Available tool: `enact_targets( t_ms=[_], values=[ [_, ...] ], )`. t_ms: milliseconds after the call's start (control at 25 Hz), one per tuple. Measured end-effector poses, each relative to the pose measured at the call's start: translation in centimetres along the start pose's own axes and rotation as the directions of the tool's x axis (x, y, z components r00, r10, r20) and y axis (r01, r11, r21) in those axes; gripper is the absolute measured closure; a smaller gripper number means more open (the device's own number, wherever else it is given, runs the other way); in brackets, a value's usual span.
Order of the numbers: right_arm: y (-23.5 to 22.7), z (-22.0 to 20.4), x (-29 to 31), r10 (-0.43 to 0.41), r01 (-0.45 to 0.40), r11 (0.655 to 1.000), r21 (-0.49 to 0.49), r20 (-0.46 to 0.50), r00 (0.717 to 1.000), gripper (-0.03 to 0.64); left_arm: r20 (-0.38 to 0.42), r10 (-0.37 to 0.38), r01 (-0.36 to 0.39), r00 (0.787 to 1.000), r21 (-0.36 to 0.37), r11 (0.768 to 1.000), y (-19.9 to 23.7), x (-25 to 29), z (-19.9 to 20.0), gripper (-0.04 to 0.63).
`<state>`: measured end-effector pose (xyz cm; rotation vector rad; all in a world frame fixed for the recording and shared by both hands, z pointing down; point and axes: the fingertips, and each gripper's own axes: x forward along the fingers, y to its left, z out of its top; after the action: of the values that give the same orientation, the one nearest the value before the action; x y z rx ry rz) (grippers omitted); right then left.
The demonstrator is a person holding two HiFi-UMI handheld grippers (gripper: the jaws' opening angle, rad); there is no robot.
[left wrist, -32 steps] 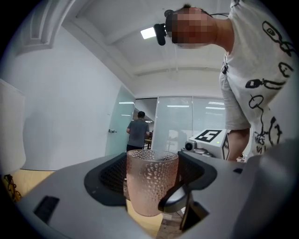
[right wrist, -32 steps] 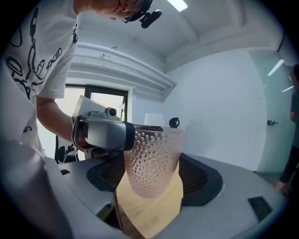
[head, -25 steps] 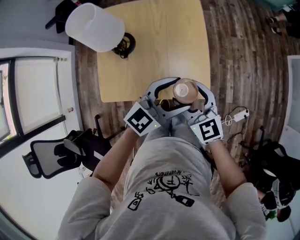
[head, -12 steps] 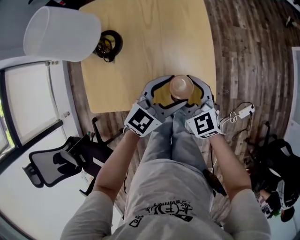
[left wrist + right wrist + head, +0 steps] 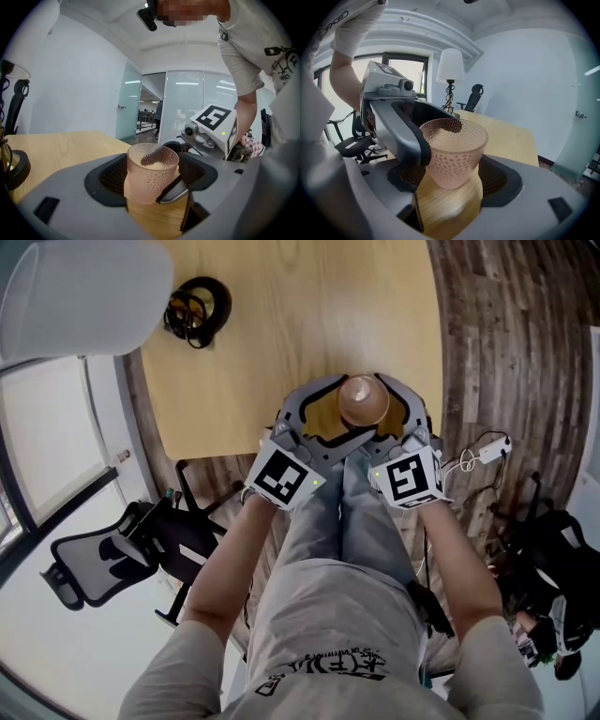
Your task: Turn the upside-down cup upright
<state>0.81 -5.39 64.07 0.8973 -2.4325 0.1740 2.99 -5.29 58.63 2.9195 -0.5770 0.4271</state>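
A pink dimpled translucent cup (image 5: 363, 399) stands upright, mouth up, over the near edge of the wooden table (image 5: 281, 334). My left gripper (image 5: 352, 407) and right gripper (image 5: 373, 411) ring it from both sides, and their near fingers cross in front of it. In the left gripper view the cup (image 5: 152, 171) spans the gap between the pads, with the right gripper's finger (image 5: 172, 190) against its lower side. The right gripper view shows the cup (image 5: 454, 150) filling the jaws, with the left gripper's finger (image 5: 405, 133) beside it. I cannot tell whether its base touches the wood.
A lamp with a white shade (image 5: 84, 296) and black base (image 5: 197, 310) stands at the table's far left corner. An office chair (image 5: 103, 559) is on the floor to the left. A white plug and cable (image 5: 483, 451) and a dark bag (image 5: 553, 559) lie to the right.
Both grippers have come down together with the cup between them, from above the table's edge to the tabletop. The cup has stayed upright.
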Motion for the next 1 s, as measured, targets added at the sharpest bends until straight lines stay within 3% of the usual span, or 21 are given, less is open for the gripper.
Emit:
enact_targets(
  t_ms=[400,760,920,1000],
  values=[
    [0.1,-0.2,0.3,-0.018,0.018,1.0,-0.016,-0.001,1.0,0.279,0.022,-0.007,0.007,1.0,-0.01,1.0,0.1,0.0,-0.4,0.252],
    [-0.1,1.4,-1.6,-0.038,0.037,0.999,0.014,0.078,0.996,0.244,0.088,0.035,-0.034,0.995,-0.021,0.999,0.6,-1.8,1.0,0.202],
    [0.2,3.5,-4.1,-0.057,0.055,0.998,0.026,0.091,0.994,0.244,0.163,0.134,-0.108,0.977,-0.159,0.981,0.7,-4.7,4.6,0.204],
    [0.2,5.6,-5.9,-0.057,0.052,0.998,0.048,0.126,0.99,0.244,0.182,0.148,-0.113,0.972,-0.19,0.975,0.3,-6.0,6.7,0.204]
  ],
)
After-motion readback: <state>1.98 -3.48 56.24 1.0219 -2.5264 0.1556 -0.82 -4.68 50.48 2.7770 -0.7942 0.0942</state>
